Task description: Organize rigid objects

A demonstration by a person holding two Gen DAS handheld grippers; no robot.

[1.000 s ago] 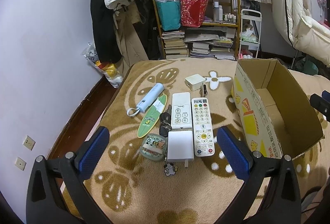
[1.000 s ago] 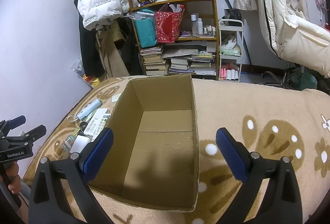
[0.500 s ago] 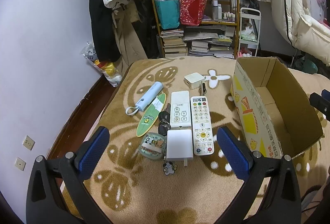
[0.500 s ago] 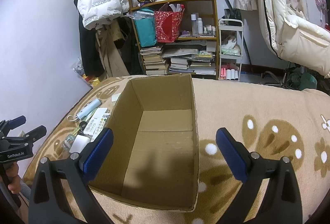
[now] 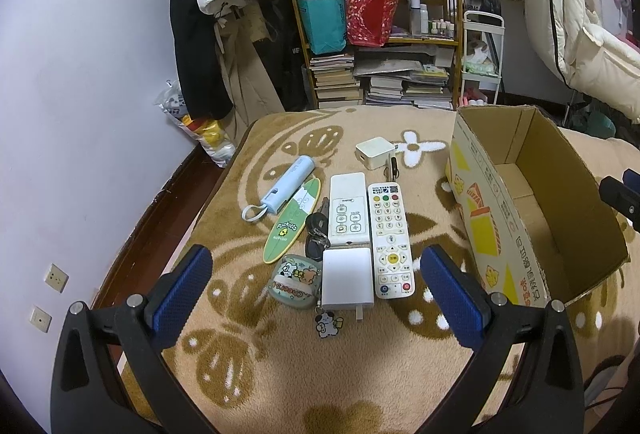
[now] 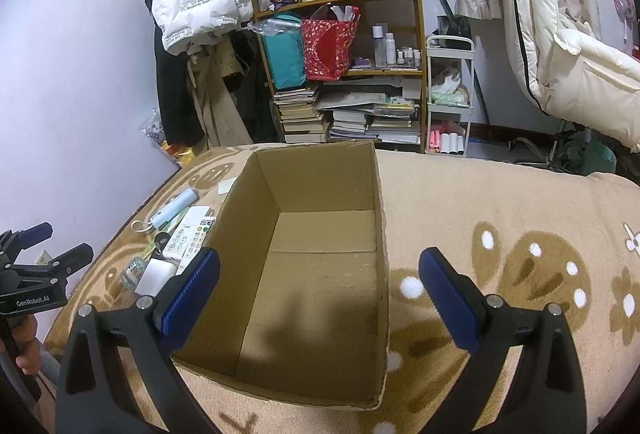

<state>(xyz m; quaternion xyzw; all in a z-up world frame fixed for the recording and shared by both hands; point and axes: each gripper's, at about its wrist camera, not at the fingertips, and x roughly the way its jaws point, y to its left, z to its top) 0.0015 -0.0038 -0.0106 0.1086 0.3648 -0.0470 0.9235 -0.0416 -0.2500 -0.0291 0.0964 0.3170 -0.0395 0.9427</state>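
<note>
Left tongs (image 5: 316, 280): jaws spread wide, nothing between the blue pads, held above the patterned blanket (image 5: 280, 366). Right tongs (image 6: 318, 292): equally wide, empty, poised over the near end of the cardboard box (image 6: 382, 262). The box holds nothing yet.

Straight ahead of the left tongs, just past the fingertips, lies the cluster to be sorted:
- white adapter block (image 5: 347, 277), nearest, dead centre, with a small dog charm (image 5: 327, 323) at its near edge.
- round cartoon case (image 5: 295, 281), touching the block's left side.
- keypad remote (image 5: 389, 237), to the right of the block and running away from the tongs.
- plain white remote (image 5: 347, 209), beyond the block, side by side with the keypad remote.
- dark keys (image 5: 316, 234), tucked against the white remote's left edge.
- green surfboard-shaped piece (image 5: 292, 220) and pale blue tube with loop (image 5: 286, 187), further left, lying diagonally.
- small white cube charger (image 5: 373, 153), farthest out.

Handling, as a judgement: all look like light, stiff plastic shells, smooth and apt to slip. The remotes are best pinched across their narrow width near mid-length so they don't tip. The adapter block takes a grip on its flat sides. The items crowd each other, so a finger going down between them may nudge a neighbour. The plush blanket gives, letting fingertips sink under edges.

The box sits to the right of the left tongs, well within a short carry.
</note>
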